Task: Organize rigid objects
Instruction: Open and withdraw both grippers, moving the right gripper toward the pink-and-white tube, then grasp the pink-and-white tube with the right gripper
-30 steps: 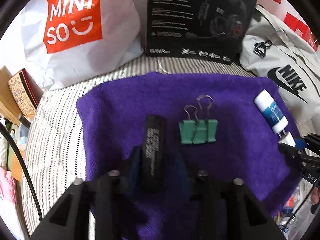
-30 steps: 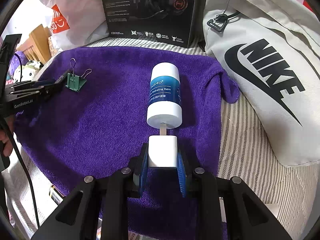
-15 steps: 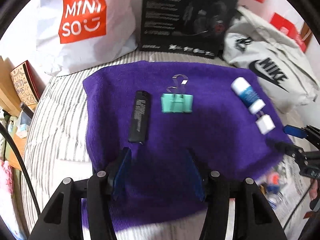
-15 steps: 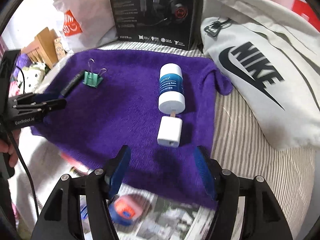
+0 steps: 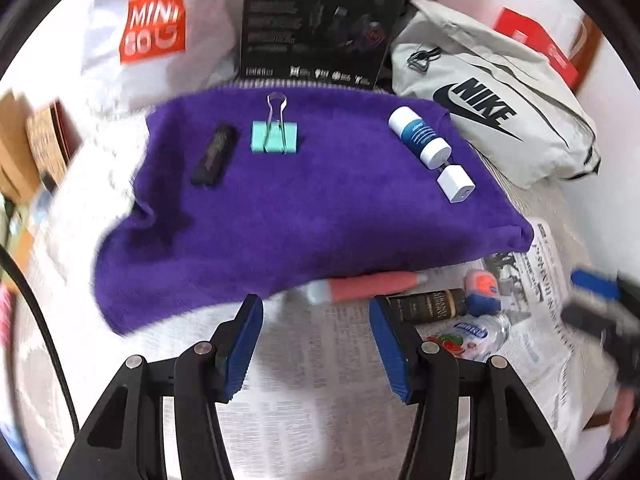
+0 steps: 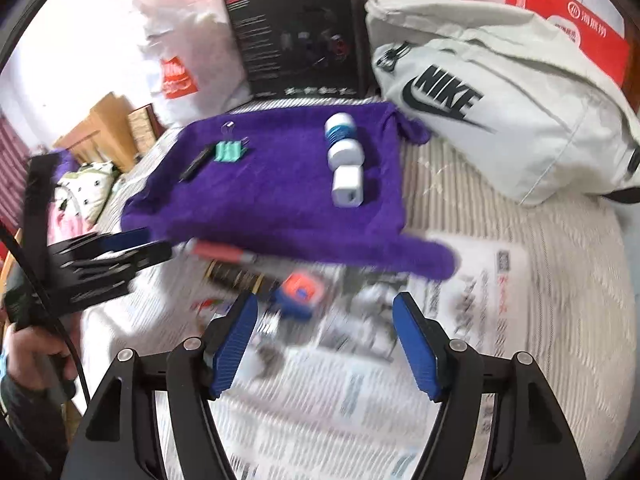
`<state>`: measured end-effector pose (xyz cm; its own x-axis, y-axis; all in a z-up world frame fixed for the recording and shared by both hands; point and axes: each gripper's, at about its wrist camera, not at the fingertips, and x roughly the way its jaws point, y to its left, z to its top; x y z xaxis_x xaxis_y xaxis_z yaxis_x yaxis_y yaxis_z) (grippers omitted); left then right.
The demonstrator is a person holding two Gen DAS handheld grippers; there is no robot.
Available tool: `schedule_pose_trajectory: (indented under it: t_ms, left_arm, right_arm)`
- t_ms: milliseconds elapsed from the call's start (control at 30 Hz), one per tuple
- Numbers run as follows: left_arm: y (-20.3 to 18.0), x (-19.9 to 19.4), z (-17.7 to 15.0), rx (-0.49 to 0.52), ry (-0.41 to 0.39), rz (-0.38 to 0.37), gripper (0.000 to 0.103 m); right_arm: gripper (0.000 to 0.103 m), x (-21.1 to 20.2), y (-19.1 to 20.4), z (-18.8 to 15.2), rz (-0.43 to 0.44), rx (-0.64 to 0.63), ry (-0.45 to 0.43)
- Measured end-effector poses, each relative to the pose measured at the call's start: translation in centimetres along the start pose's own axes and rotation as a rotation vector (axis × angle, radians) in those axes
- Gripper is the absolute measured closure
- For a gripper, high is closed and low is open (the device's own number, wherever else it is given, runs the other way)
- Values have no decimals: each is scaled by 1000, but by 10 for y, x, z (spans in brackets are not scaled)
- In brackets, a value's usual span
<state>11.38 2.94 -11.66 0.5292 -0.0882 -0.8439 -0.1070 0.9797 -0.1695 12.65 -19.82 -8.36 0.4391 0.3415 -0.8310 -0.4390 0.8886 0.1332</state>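
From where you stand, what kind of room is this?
Probably a bedroom: a striped bedsheet underneath, soft toys at the side, and a Nike bag and shopping bag piled against the wall.

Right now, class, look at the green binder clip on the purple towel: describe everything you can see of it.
The green binder clip is a broad mint-green clip body, metal by the look of it, with silver wire handles. It lies flat on the purple towel, handles pointing away toward the black box. One handle loop shows clearly in the left wrist view; the right wrist view hints at two. It rests just right of the black stick-shaped object, apart from it. Nothing but the towel touches it; neither gripper is near.
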Motion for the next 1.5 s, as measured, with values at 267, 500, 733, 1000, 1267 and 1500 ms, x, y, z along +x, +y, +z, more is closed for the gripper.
schedule_pose_trajectory:
  t_ms: [267,500,733,1000,1267,1500]
  left_arm:
    - [-3,28,8,-164,37,20,50]
    - [-10,38,14,-225,52,78,47]
    - [-18,38,9,-150,77,135,30]
    - [0,21,-3,-210,63,93,43]
    - [-17,41,16,-326,81,144,41]
    - [-5,36,6,-251,62,185,29]
  right_arm:
    - [33,3,0,-22,64,6,21]
    - [33,16,14,-12,133,-87,39]
    - [33,29,7,-24,148,-78,59]
    - [33,27,-4,-33,140,-69,59]
    - [33,27,-4,-30,147,-72,52]
    - [33,31,5,-26,165,-99,48]
